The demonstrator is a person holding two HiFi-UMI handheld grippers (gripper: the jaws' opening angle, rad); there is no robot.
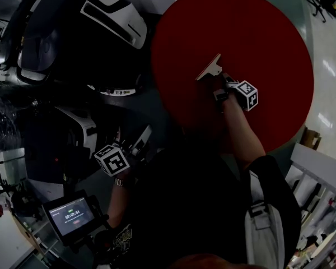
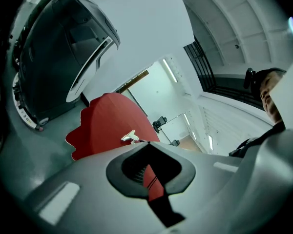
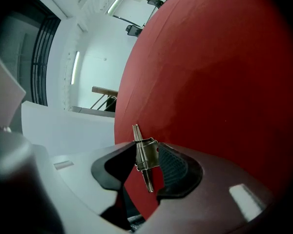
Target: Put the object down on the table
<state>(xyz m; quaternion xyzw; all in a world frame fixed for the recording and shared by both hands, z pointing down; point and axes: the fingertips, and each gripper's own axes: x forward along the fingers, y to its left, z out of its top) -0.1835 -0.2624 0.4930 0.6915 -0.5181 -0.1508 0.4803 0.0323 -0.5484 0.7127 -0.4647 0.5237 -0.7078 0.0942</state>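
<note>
A pale metal spring clip (image 1: 209,69) lies on the round red table (image 1: 269,32), near its middle. My right gripper (image 1: 223,86) reaches it from the near side. In the right gripper view the clip (image 3: 144,156) stands edge-on between the jaws, against the right pad (image 3: 175,168), with a clear gap to the left pad; the jaws stand open. My left gripper (image 1: 133,146) hangs off the table to the left, low and near the person's body. Its jaws (image 2: 149,173) look shut with nothing between them. From there the clip (image 2: 130,137) shows far off on the table (image 2: 107,121).
Large black and white machine shells (image 1: 84,27) crowd the left side next to the table's edge. A small screen with a timer (image 1: 73,213) sits at the lower left. White railing (image 1: 319,172) stands at the lower right. The person's dark sleeve (image 1: 263,172) stretches over the table's near rim.
</note>
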